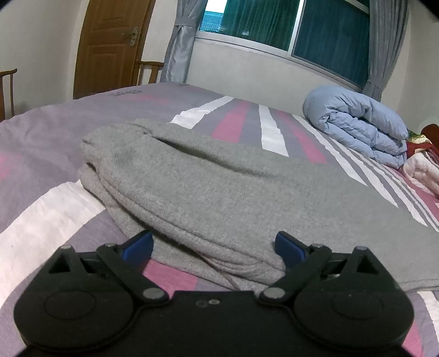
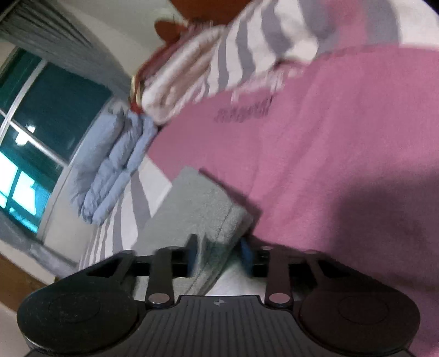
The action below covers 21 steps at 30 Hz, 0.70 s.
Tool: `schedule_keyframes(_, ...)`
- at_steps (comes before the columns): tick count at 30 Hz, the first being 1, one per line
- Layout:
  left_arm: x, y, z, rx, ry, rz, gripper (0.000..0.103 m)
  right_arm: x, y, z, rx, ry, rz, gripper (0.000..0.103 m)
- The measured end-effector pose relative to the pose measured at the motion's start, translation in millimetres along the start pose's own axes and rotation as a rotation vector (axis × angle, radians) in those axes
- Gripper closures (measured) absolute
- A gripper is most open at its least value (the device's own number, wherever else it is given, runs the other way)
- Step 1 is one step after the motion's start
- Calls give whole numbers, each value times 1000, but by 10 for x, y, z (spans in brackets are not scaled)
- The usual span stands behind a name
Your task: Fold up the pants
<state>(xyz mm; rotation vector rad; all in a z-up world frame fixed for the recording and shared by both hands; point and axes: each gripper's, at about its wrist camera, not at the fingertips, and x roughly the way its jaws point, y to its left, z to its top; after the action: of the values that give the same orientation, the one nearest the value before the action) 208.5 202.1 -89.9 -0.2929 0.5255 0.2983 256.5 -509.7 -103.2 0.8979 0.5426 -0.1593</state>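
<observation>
The grey pants [image 1: 208, 192] lie folded in layers on the striped bedspread [image 1: 41, 214]. My left gripper [image 1: 214, 244] is open, its blue pads either side of the near folded edge, not clamped. In the right wrist view my right gripper [image 2: 219, 255] is shut on an edge of the grey pants [image 2: 197, 208], with cloth pinched between the blue pads; the view is tilted and blurred.
A rolled light-blue duvet [image 1: 359, 123] lies at the far right of the bed, with folded bedding [image 2: 192, 71] beyond it. A window [image 1: 288, 24] with grey curtains, a wooden door [image 1: 109, 44] and chairs stand behind the bed.
</observation>
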Motion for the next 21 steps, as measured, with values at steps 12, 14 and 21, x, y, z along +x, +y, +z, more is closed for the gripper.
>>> schedule_keyframes(12,178,-205,978,168,-81,47,15,328,2311,-1282,-647,223,363,71)
schedule_keyframes(14,361,-202,1056,208,-47,57,17,585,2790,-1633,-699,287,412,71)
schedule_keyframes(21,951,58,1046,206,76,78,19,1360,4030,-2895,-908,460,453,71)
